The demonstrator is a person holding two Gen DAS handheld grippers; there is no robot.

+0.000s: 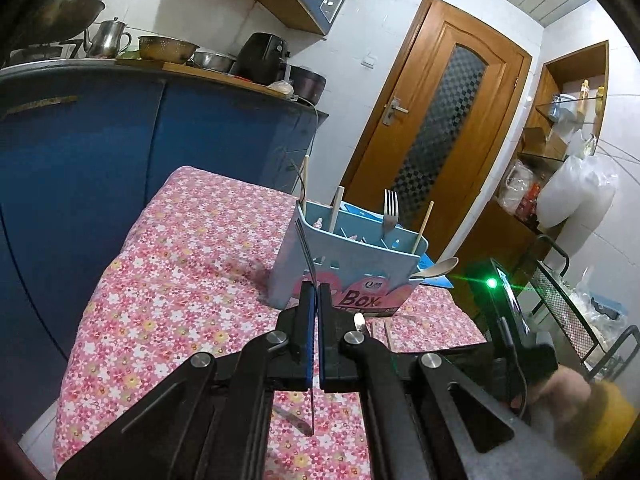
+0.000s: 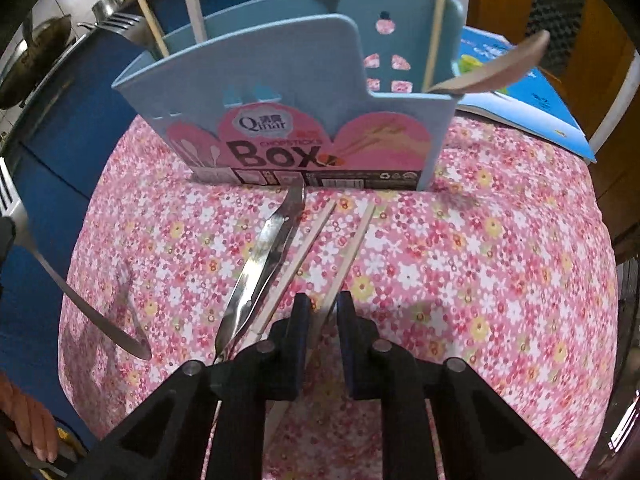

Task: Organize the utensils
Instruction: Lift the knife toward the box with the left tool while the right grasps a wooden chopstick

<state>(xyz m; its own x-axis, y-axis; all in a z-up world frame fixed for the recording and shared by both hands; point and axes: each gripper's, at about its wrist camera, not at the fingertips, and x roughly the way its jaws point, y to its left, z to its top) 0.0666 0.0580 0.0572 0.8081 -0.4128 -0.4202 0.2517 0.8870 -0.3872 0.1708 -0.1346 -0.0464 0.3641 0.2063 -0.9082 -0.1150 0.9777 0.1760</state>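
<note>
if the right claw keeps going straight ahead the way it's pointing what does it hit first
Probably the chopstick lying between its open fingers, then the front wall of the blue chopsticks box standing straight ahead on the floral tablecloth. Depth is hard to judge.

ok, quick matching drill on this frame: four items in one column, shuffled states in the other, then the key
1. left gripper
2. right gripper
3. knife
4. spoon

A. leaning out of the box
B. open, straddling a chopstick
C. flat on the floral cloth
D. shut on a fork

Pairs: 1-D, 2-B, 3-C, 4-A
</note>
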